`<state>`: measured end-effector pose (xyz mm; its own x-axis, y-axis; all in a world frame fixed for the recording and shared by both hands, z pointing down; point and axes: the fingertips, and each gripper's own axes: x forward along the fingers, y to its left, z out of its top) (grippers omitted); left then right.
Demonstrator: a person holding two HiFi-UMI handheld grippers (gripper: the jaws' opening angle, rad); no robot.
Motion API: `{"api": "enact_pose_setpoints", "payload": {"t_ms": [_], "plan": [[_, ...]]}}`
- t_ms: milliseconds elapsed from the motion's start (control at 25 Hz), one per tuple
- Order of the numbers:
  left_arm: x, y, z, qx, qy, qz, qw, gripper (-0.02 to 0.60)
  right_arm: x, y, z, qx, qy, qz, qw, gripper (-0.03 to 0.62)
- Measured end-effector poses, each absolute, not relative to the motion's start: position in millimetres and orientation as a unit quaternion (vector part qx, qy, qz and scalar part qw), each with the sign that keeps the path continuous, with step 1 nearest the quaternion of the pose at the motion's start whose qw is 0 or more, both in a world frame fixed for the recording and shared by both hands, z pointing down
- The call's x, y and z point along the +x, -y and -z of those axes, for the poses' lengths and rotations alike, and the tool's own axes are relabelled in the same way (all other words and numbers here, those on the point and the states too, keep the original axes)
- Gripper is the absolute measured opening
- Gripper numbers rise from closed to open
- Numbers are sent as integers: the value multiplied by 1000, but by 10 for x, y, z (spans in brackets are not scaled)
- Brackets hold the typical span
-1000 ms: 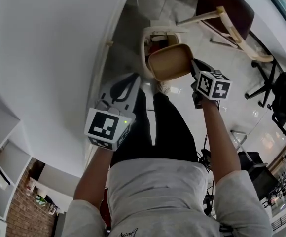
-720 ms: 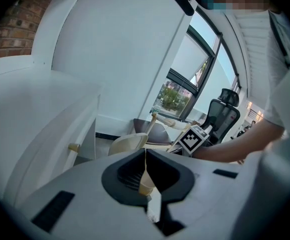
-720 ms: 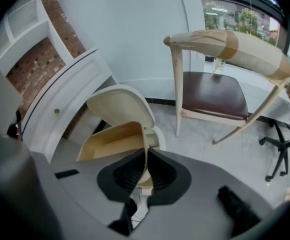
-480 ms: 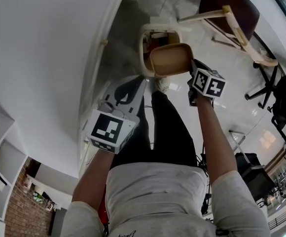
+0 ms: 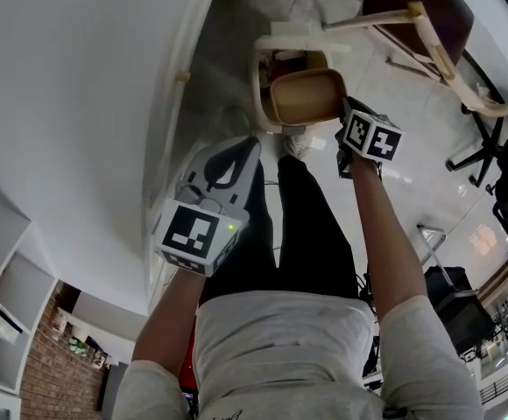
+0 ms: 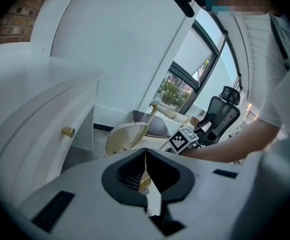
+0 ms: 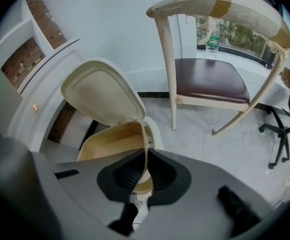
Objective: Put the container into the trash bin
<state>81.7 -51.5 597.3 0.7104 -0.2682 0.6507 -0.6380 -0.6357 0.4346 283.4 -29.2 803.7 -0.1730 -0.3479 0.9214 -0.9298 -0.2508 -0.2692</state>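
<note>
A tan, shallow container (image 5: 305, 96) hangs tilted over the open white trash bin (image 5: 257, 86), whose lid (image 5: 298, 35) is raised. My right gripper (image 5: 343, 114) is shut on the container's near rim. In the right gripper view the thin rim runs down between the jaws of the right gripper (image 7: 146, 161); the container (image 7: 110, 140) hangs just below the open lid (image 7: 102, 96), over the bin's mouth. My left gripper (image 5: 250, 144) is held back near the person's legs, shut, with nothing in it. In the left gripper view the left gripper (image 6: 146, 168) points toward the bin lid (image 6: 125, 136).
A curved white cabinet with a brass knob (image 5: 182, 76) stands left of the bin. A wooden chair with a dark seat (image 7: 210, 79) is close on the bin's right. A black office chair (image 5: 499, 156) is farther right. The person's legs and a shoe (image 5: 294, 145) are just before the bin.
My right gripper has carried the container a little farther out, so it now lies more squarely over the bin's mouth. The left gripper has stayed shut and barely moved.
</note>
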Motion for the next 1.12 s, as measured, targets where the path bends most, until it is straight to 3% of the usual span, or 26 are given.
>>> {"api": "enact_pose_setpoints", "payload": {"t_ms": [1120], "plan": [[700,527,-6405,853,253,-288,354,18,2647,346,-8740,576,522,-559,287,40]]}}
